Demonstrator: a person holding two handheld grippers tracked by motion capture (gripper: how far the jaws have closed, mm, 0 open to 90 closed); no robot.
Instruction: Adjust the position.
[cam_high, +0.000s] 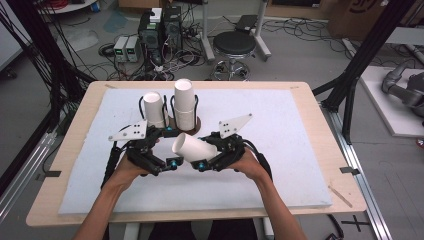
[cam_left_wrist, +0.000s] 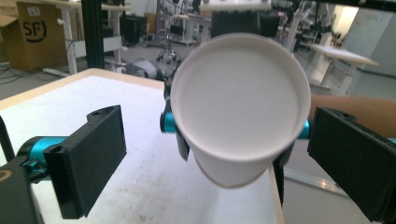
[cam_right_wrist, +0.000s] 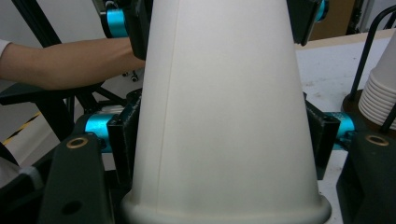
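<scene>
A white paper cup (cam_high: 195, 147) lies on its side above the white mat (cam_high: 280, 130), between my two grippers. My right gripper (cam_high: 210, 151) is shut on the cup's wide end. In the right gripper view its jaws press both sides of the cup (cam_right_wrist: 224, 93) near the rim, at my right gripper (cam_right_wrist: 224, 140). My left gripper (cam_high: 171, 148) stands open around the cup's narrow end. In the left gripper view the cup's base (cam_left_wrist: 238, 102) faces the camera, and the jaws of my left gripper (cam_left_wrist: 224, 156) stand wide apart, clear of it.
A tall stack of upside-down white cups (cam_high: 184, 102) stands in a black wire holder just behind the grippers, with another upside-down cup (cam_high: 154, 107) to its left. The stack (cam_right_wrist: 380, 93) is close on the right in the right gripper view. Stool, computers and cables lie beyond the table.
</scene>
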